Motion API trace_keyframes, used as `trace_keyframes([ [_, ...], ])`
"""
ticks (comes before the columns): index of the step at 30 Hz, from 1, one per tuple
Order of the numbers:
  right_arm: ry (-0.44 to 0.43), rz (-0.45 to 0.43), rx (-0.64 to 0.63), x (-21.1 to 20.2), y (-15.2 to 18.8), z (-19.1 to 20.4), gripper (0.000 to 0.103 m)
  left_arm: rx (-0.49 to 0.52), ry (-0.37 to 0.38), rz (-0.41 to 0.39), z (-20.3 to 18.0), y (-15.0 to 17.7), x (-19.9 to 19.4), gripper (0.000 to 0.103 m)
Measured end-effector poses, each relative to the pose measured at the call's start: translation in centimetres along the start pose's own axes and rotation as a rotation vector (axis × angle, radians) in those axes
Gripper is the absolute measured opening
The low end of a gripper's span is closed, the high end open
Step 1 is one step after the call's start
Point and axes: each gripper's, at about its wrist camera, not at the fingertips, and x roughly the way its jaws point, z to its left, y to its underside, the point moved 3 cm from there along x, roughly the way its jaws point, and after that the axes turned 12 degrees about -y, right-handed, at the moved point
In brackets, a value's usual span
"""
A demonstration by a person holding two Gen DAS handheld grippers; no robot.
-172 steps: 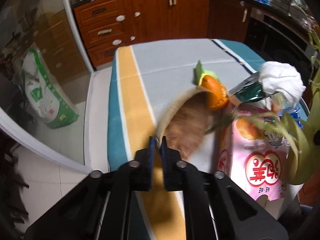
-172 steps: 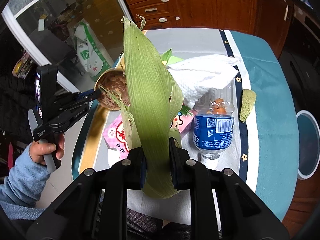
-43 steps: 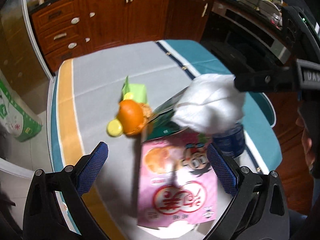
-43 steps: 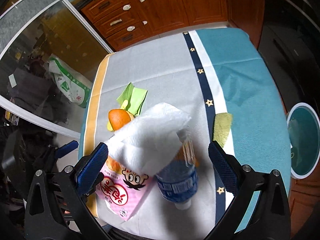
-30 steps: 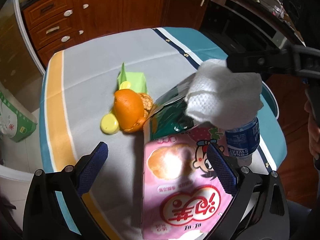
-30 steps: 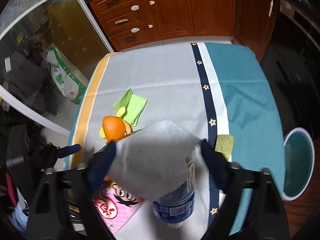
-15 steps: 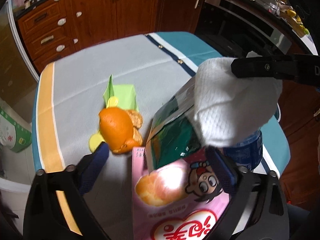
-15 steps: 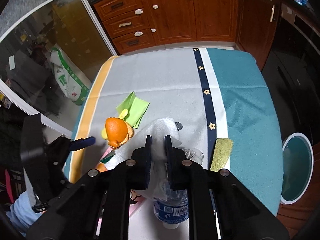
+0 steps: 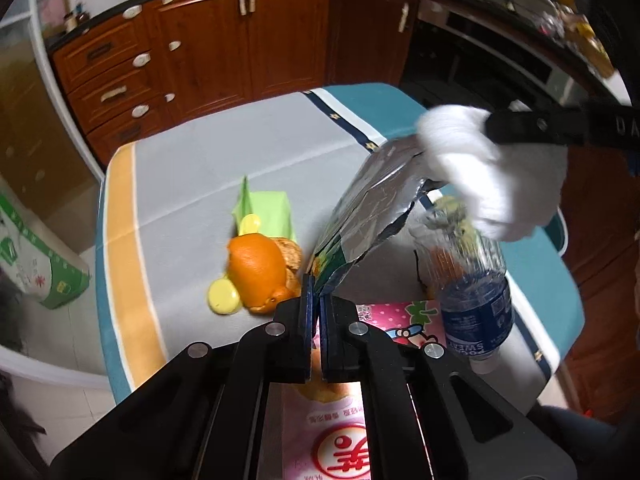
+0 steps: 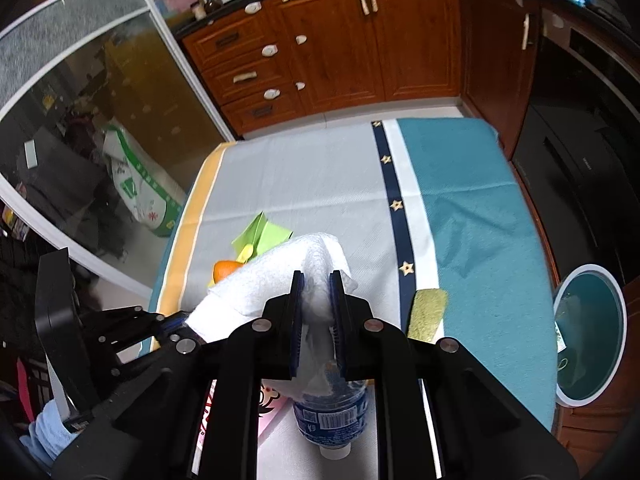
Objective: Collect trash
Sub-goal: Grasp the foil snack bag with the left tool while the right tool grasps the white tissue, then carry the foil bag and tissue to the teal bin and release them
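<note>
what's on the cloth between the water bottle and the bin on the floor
A small yellow-green scrap lies on the tablecloth between the bottle and the bin, seen in the right wrist view.

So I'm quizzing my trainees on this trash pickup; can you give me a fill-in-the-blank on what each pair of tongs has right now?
1. The right tongs are shut on the white ____.
2. The left tongs pinch the foil-lined ____.
3. The plastic bottle wears a ____ label.
4. The yellow cap lies beside the ____ peel.

Missing words: paper towel; snack bag; blue; orange.
</note>
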Motion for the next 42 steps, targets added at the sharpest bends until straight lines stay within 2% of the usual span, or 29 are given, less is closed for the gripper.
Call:
trace_keyframes([
  [9,0.003,-0.082,0.014,-4.2,0.2,-0.7,0.011,-0.056,-0.002,-0.036,1.4,-0.7,-3.6,0.003],
  [18,-0.001,-0.151,0.026,-8.2,1.2,-2.0,0.011,-0.016,0.050,-0.094,-2.1,-2.1,-7.8,0.003],
  [23,0.001,-0.183,0.058,-10.3,2.0,-3.9,0.011,0.052,0.066,-0.122,-5.9,-3.3,-9.2,0.003],
  [30,0.017,-0.228,0.118,-13.3,3.5,-7.8,0.011,0.147,0.118,-0.108,-12.1,-4.2,-9.0,0.004],
  [37,0.061,-0.279,0.225,-16.9,6.5,-14.6,0.011,0.253,0.191,-0.044,-20.2,-5.1,-6.6,0.004],
  [42,0.099,-0.305,0.334,-18.9,9.3,-20.9,0.011,0.319,0.232,0.015,-26.1,-5.4,-4.2,0.004],
])
